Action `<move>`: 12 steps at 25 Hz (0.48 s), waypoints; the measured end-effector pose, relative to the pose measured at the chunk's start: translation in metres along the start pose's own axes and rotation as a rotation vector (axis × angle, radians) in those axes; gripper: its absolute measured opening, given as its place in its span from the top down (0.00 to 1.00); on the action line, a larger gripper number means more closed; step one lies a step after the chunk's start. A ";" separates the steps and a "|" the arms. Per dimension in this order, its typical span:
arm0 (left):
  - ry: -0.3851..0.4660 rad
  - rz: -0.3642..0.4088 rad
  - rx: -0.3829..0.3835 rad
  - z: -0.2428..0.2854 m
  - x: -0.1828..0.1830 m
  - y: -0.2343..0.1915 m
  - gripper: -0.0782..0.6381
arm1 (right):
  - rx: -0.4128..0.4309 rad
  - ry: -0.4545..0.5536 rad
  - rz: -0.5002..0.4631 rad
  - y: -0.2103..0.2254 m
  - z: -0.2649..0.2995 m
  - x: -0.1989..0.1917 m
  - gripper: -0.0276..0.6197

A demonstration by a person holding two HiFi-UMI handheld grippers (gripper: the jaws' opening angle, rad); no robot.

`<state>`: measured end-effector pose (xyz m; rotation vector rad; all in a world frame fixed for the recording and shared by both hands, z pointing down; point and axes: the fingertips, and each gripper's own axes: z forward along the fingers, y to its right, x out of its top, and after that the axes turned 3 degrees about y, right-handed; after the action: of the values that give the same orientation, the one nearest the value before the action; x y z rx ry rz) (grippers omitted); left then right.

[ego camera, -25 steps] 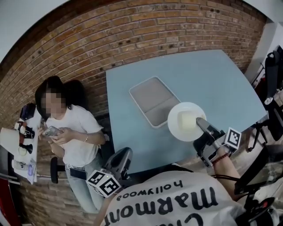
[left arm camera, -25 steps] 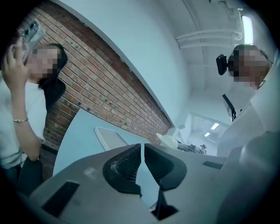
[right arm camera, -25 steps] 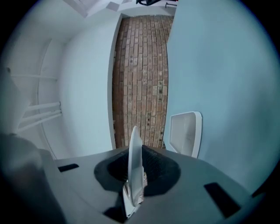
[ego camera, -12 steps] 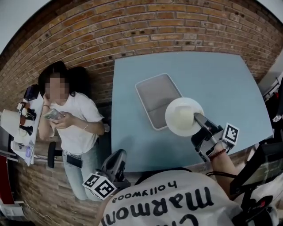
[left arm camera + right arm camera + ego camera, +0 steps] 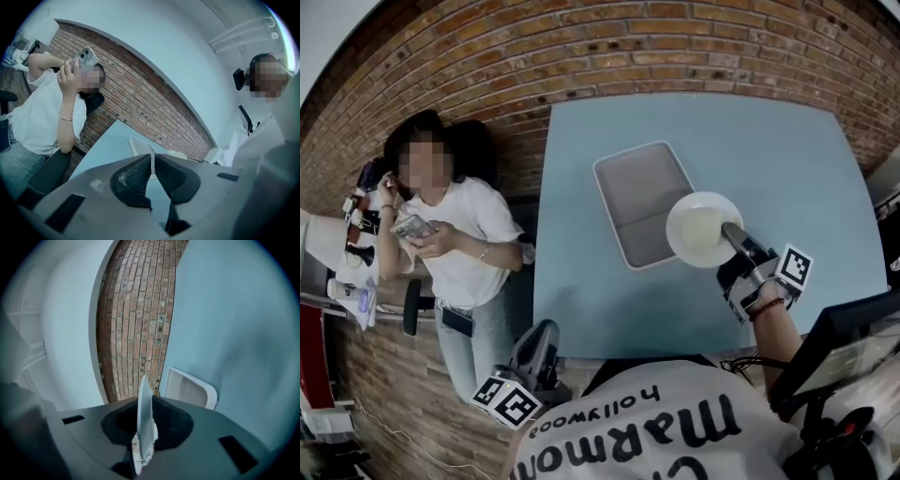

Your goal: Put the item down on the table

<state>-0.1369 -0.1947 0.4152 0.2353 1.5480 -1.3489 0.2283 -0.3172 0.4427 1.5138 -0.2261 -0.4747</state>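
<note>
A red-brown brick wall (image 5: 628, 47) runs along the far and left edges of a pale blue table (image 5: 787, 150), whose square top fills the middle of the room in the head view. Above the brick, a plain white wall (image 5: 164, 47) curves up toward long ceiling light tubes (image 5: 239, 35), and the light throughout is even and cool. A person (image 5: 464, 244) in a white T-shirt sits on a dark chair (image 5: 47, 173) against the brick, just beside the table's left edge. Further left, a small white side table (image 5: 319, 253) holds assorted clutter too small to identify.
</note>
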 end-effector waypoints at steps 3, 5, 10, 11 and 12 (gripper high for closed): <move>0.002 0.007 0.032 -0.005 0.000 0.000 0.85 | -0.021 0.002 0.006 0.015 0.008 0.011 0.89; 0.006 0.013 0.053 -0.010 0.001 0.000 0.85 | -0.042 -0.008 -0.027 0.024 0.014 0.015 0.89; 0.007 0.024 0.096 -0.020 -0.002 -0.001 0.85 | -0.119 -0.077 -0.151 0.044 0.028 0.021 0.89; 0.007 0.024 0.103 -0.021 -0.002 -0.001 0.85 | -0.128 -0.086 -0.160 0.047 0.029 0.022 0.89; 0.008 0.024 0.108 -0.022 -0.003 -0.001 0.85 | -0.137 -0.094 -0.167 0.051 0.030 0.022 0.89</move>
<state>-0.1482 -0.1752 0.4147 0.3260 1.4756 -1.4160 0.2428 -0.3539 0.4913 1.3835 -0.1374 -0.6820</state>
